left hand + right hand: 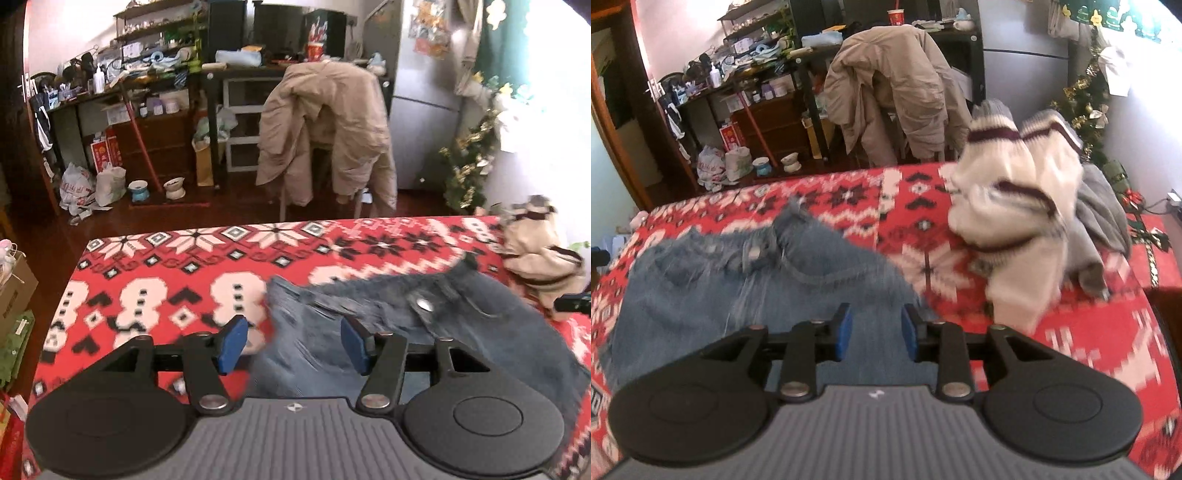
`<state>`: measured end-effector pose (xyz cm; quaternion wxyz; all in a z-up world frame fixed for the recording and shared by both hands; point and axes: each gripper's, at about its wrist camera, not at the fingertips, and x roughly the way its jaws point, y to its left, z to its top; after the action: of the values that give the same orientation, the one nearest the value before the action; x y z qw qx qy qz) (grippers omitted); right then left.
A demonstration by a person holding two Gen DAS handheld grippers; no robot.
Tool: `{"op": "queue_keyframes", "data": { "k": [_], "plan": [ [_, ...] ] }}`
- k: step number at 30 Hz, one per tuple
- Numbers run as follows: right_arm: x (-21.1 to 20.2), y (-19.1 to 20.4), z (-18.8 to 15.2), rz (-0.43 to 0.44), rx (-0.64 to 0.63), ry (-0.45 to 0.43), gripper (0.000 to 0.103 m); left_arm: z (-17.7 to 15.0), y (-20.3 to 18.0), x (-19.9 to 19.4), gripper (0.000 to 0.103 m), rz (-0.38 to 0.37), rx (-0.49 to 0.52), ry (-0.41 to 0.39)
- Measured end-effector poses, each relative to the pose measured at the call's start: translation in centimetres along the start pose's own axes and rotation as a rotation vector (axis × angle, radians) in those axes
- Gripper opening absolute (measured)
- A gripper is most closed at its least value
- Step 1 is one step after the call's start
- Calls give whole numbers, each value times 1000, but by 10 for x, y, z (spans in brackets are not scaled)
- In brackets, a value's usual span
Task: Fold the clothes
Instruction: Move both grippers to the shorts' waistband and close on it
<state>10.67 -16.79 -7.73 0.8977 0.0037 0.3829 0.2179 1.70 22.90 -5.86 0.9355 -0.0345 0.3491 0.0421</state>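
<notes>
Nearest to me, my left tongs (291, 341) hang released, their blue pads (232, 345) spread wide and grasping nothing. They hover over the left edge of a pair of faded blue denim jeans (461, 321), which lies spread on the bench (155, 280), a surface covered with a red, white and black knitted-pattern cloth.

My right tongs (875, 332) are also released, their blue pads (844, 332) parted more narrowly, empty, and poised over the right side of the same jeans (738, 280). The waistband with its metal button (424, 303) lies toward the far side of the garment. The frames are blurred, so I cannot tell whether either pair of tongs touches the cloth.

Just beyond the jeans, to the right, sits a crumpled cream knitted sweater with dark maroon stripes (1015, 199). A grey garment (1104, 229) lies heaped against its far right side.

Past the far edge of the bench, a beige padded jacket (325, 129) is draped over a chair. Behind it stand cluttered dark shelves (147, 74), with a silver fridge (424, 92) to the right. A small decorated tree with gold tinsel (469, 158) stands at the far right.
</notes>
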Motion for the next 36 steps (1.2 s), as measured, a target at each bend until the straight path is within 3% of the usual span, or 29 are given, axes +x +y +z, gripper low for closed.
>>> {"op": "queue_keyframes", "data": {
  "k": [7,9,12,13,16,20,22,23,30,36],
  "plan": [
    [85,-2,53,49,31,79,47,22,32,81,58,-52,-144,194],
    [109,-5,59,62,49,113,57,22,32,90,58,-17,-152,199],
    [129,-8,59,123,69,143,59,22,31,104,59,-1,-167,214],
    [133,-8,59,146,77,151,58,22,30,107,59,-17,-172,223],
    [127,5,50,177,25,154,33,16,24,113,59,-30,-173,234],
    [116,25,38,215,-46,160,21,7,13,110,50,-38,-165,219],
    [111,35,31,220,-71,166,19,3,7,107,27,-40,-148,208],
    [108,40,27,214,-83,163,16,2,4,103,25,-34,-137,196],
    [90,80,-10,212,-221,188,13,-7,1,81,24,-44,-133,158],
    [83,79,-14,207,-168,154,17,-10,5,72,24,-39,-136,152]
  ]
}}
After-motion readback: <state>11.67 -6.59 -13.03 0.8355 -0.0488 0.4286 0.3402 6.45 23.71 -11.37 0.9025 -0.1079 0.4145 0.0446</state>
